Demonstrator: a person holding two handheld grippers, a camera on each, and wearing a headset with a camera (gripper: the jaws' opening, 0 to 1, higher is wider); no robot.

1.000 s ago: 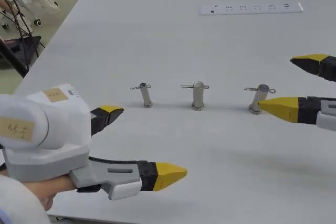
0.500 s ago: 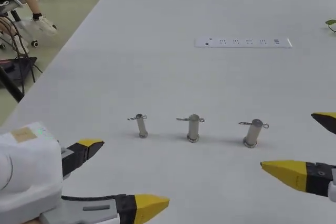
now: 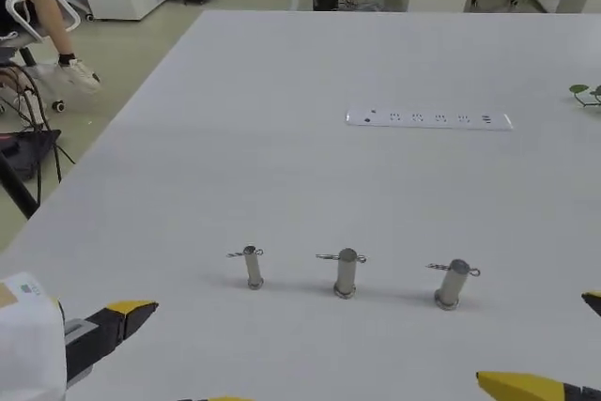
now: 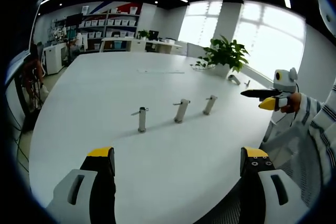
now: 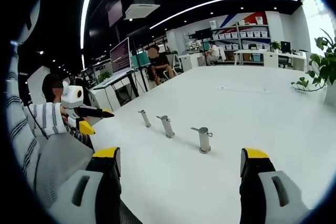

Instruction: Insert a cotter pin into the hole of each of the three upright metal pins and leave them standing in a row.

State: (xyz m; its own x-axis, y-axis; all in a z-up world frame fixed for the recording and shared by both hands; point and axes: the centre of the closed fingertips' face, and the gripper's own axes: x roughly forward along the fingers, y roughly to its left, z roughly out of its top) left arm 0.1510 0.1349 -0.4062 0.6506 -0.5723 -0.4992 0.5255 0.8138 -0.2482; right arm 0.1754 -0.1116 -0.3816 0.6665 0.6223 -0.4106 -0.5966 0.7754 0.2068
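Three upright metal pins stand in a row on the white table: the left pin [image 3: 253,267], the middle pin [image 3: 346,272] and the right pin [image 3: 452,284]. A thin cotter pin sticks through the top of each. The same row appears in the left gripper view [image 4: 142,119] and the right gripper view [image 5: 203,139]. My left gripper [image 4: 176,161] is open, near the table's front edge, well short of the pins. My right gripper [image 5: 178,163] is open too, off to the right of the row. Nothing lies between either pair of jaws.
A white power strip [image 3: 429,119] lies farther back on the table. A potted plant [image 4: 224,55] stands at the table's far right end. A person sits on a chair [image 3: 28,7] beyond the left edge, with cables on the floor there.
Both grippers have drawn back toward me, away from the pins, and sunk to the bottom of the head view. The head camera has tilted up. The pins stand as before.
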